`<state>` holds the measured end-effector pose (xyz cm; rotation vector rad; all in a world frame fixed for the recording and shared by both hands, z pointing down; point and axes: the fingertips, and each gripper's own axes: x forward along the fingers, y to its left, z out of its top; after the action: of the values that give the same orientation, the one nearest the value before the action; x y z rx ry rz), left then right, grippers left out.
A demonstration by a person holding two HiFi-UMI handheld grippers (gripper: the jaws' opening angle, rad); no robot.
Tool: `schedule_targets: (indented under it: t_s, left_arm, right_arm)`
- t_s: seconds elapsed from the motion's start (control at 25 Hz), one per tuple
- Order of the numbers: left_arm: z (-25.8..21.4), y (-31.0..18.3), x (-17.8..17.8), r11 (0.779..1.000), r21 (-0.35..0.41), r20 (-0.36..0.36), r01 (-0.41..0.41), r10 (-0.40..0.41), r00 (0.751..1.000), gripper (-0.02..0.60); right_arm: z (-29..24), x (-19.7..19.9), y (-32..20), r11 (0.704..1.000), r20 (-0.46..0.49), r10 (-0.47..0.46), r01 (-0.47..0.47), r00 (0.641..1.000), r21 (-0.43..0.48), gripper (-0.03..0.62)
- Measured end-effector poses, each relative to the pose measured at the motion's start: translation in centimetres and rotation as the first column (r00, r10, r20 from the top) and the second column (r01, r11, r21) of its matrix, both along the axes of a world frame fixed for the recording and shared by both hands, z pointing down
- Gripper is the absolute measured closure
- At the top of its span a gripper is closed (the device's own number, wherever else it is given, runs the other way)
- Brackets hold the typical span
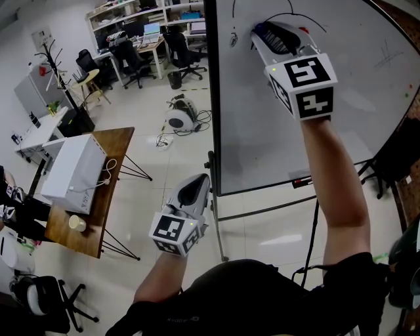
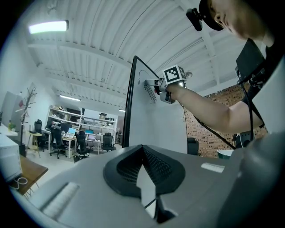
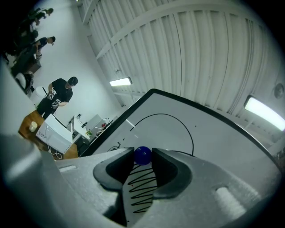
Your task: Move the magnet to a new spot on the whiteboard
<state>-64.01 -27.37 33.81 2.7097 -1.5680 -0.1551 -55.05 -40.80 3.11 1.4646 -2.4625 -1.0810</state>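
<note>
bright, even ceiling lights point(image 2: 48, 26); fisheye bending, dark vignetted corners

magnet point(image 3: 142, 156): blue ball (glossy) | between right gripper point(image 3: 143, 158) jaws | over whiteboard point(image 3: 178, 129) zigzag scribble point(image 3: 141, 191)

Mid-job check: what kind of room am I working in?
Probably an open-plan office or lab: a white whiteboard on a black stand, desks with monitors and black office chairs, and white storage shelves behind them.
</note>
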Motion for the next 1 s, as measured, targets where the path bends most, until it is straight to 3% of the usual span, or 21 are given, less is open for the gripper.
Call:
schedule_targets:
  t_s: [0.6, 1.0]
  left_arm:
    - [-0.2, 0.6, -0.1, 1.0, 0.011, -0.007, 0.012, -0.012, 1.0, 0.566]
    - [-0.2, 1.4, 0.5, 1.0, 0.004, 0.003, -0.01, 0.01, 1.0, 0.566]
  right_arm:
    - [0.2, 0.0, -0.2, 0.997, -0.057, 0.063, -0.061, 0.996, 0.044, 0.462]
    - [2.9, 0.8, 2.0, 1.0, -0.024, -0.004, 0.004, 1.0, -0.028, 0.464]
